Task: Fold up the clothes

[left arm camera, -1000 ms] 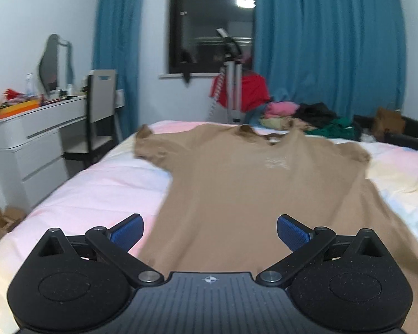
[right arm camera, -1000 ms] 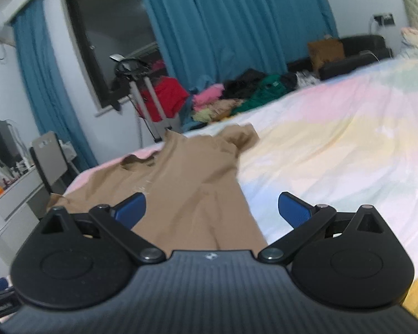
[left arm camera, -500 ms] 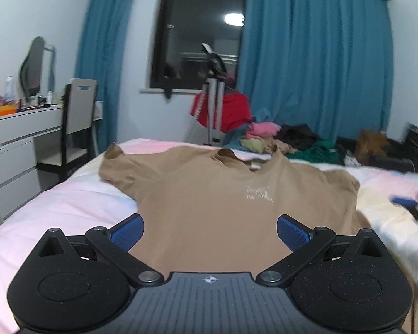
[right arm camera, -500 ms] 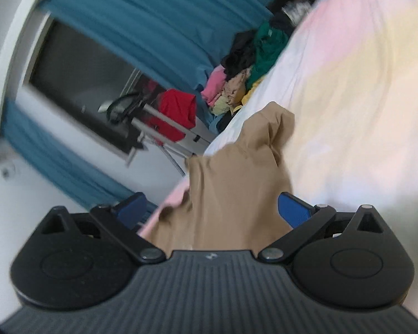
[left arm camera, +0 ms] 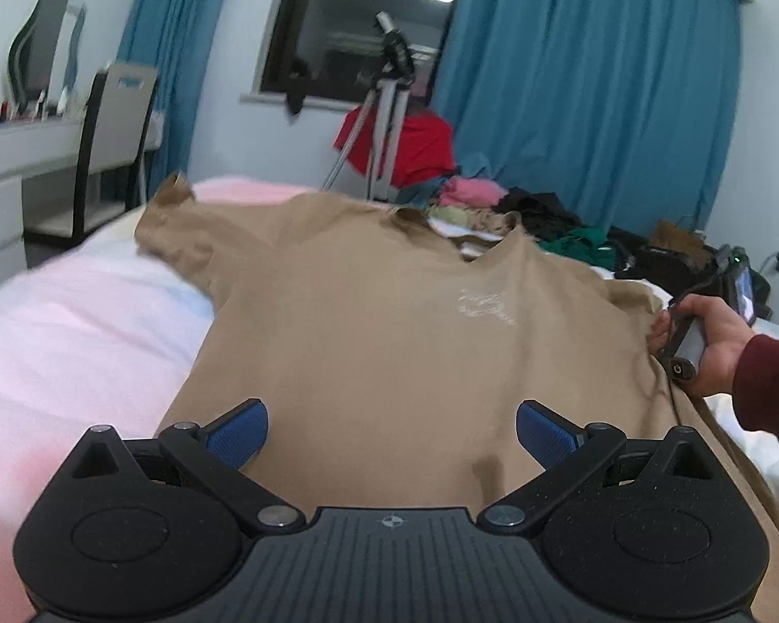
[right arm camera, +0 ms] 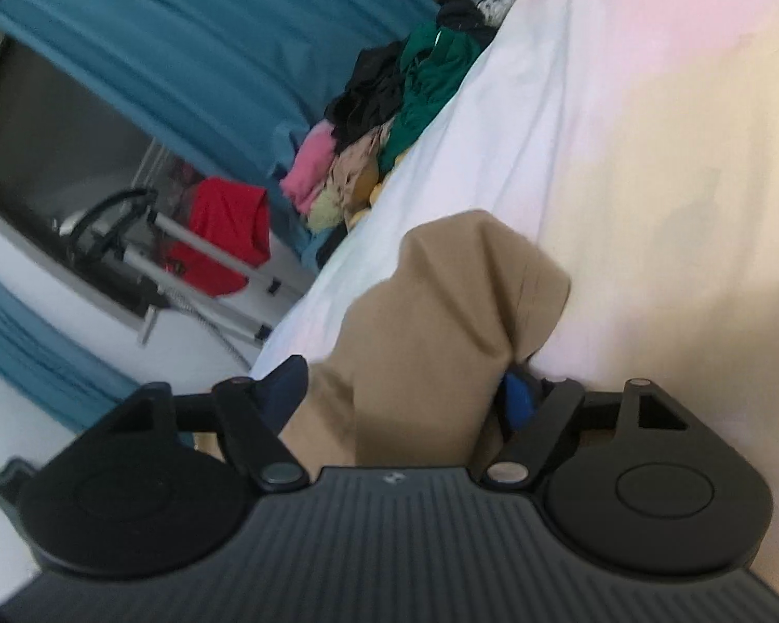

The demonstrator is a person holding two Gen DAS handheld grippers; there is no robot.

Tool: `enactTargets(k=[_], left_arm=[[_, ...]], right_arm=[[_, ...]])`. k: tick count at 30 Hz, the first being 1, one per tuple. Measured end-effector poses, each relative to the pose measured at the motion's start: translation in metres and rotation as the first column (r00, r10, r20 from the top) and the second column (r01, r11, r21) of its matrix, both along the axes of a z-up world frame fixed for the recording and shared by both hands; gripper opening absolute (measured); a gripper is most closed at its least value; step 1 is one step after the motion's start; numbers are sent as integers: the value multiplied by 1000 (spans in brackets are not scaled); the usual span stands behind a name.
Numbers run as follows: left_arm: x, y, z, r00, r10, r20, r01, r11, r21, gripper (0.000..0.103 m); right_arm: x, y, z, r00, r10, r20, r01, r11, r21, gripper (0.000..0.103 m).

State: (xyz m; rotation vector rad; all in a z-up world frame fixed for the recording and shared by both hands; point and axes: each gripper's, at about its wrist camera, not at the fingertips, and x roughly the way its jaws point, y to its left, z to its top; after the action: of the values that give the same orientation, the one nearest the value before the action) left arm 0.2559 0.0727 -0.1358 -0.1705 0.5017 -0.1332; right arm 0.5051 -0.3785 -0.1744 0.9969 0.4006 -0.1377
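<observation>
A tan T-shirt (left arm camera: 389, 322) lies spread face up on the bed (left arm camera: 67, 332), collar toward the window. My left gripper (left arm camera: 392, 428) is open and empty, low over the shirt's lower middle. My right gripper (right arm camera: 405, 394) is tilted and open, its blue pads on either side of the shirt's right sleeve (right arm camera: 457, 301); the sleeve cloth lies between the jaws and partly hides the right pad. In the left wrist view a hand (left arm camera: 701, 337) holds that gripper at the shirt's right sleeve.
A pile of clothes (left arm camera: 524, 207) sits past the bed's far end, by blue curtains (left arm camera: 597, 104) and a tripod with a red garment (left arm camera: 394, 140). A white dresser and a chair (left arm camera: 114, 150) stand to the left.
My right gripper has rolled and moved down onto the right sleeve, which now lies between its jaws. My left gripper has moved forward over the shirt and turned slightly.
</observation>
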Motion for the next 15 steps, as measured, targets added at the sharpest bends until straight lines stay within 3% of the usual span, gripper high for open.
enactTargets(k=[2,3,5,6,11,15], left_arm=[[6,8,-7,999,20,-35,-21,999,-34,103],[9,11,-10,998,27,-50,-30,998,-49,103],[10,12,-10,998,33,-55,-36,998,-47,103],[10,12,-10,998,37,-55,-39,998,-39,103],[10,6,-6,997,41,-66,-40,999,17,102],[10,5,-5,996,51,-76,-48,998,39,101]], right_arm=[[6,-6,1,999,-34,13,34,999,-2,74],[9,-9,2,999,-50,14,50,999,-7,66],[14,-13,9,998,-62,4,62,997,-52,34],[16,-13,14,998,-62,-6,61,994,-94,9],[-2,0,67,993,-115,42,122,897,-424,8],[-16,37,111,995,-44,86,90,750,-655,8]])
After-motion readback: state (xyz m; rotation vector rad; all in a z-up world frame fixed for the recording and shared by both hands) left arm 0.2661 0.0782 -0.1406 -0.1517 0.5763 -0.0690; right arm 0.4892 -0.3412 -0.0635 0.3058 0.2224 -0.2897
